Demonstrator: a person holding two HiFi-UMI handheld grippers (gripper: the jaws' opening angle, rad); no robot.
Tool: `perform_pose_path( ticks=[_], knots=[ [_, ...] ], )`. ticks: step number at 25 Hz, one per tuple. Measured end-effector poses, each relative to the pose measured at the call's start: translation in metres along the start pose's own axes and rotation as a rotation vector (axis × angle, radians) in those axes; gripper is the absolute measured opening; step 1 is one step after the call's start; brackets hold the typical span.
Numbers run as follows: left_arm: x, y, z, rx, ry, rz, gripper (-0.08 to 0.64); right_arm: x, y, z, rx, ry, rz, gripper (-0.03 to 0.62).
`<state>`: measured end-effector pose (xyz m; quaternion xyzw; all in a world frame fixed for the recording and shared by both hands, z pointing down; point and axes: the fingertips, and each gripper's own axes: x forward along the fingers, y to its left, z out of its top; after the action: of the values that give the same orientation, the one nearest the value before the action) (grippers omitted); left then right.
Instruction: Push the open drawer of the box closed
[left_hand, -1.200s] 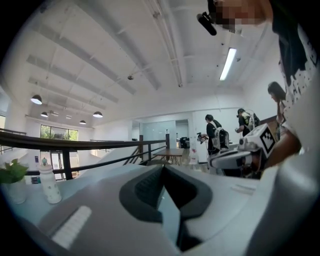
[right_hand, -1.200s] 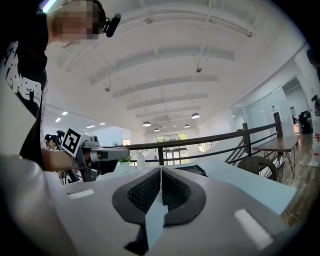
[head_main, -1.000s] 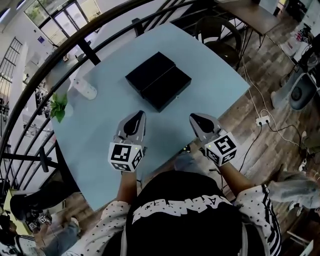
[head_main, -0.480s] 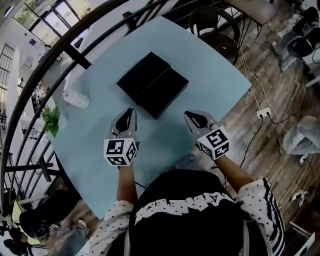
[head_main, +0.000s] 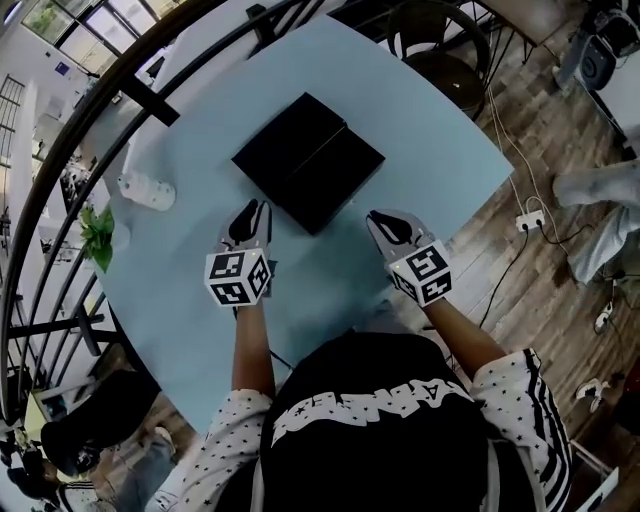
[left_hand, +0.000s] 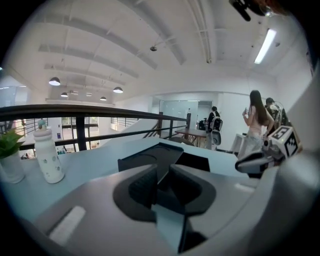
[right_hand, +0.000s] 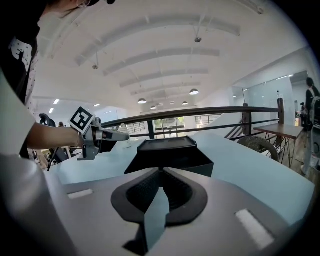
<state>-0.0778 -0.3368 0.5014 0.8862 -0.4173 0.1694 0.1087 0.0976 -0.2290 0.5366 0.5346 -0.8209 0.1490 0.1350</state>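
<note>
Pale blue desk (head_main: 425, 130), with the black box (head_main: 290, 140) sitting around the middle and its drawer (head_main: 338, 180) still sticking out toward the right edge. The left gripper (head_main: 256, 207) is just short of the box's near-left side, jaws a crack apart with nothing in them. The right gripper (head_main: 378, 220) hangs near the front edge, clear of the drawer, pinched closed and empty. There's a white bottle (head_main: 146, 190) by the left edge.
</note>
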Motion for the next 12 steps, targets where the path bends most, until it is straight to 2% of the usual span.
perform_pose_path(
  ticks=[7,12],
  knots=[
    [0.028,0.019,-0.014,-0.074,0.065,0.008,0.0,0.025,-0.01,-0.018,0.021,0.057,-0.015,0.025],
    [0.043,0.029,-0.019,-0.124,0.082,0.03,0.0,0.042,-0.014,-0.026,0.027,0.087,-0.013,0.039]
  ],
)
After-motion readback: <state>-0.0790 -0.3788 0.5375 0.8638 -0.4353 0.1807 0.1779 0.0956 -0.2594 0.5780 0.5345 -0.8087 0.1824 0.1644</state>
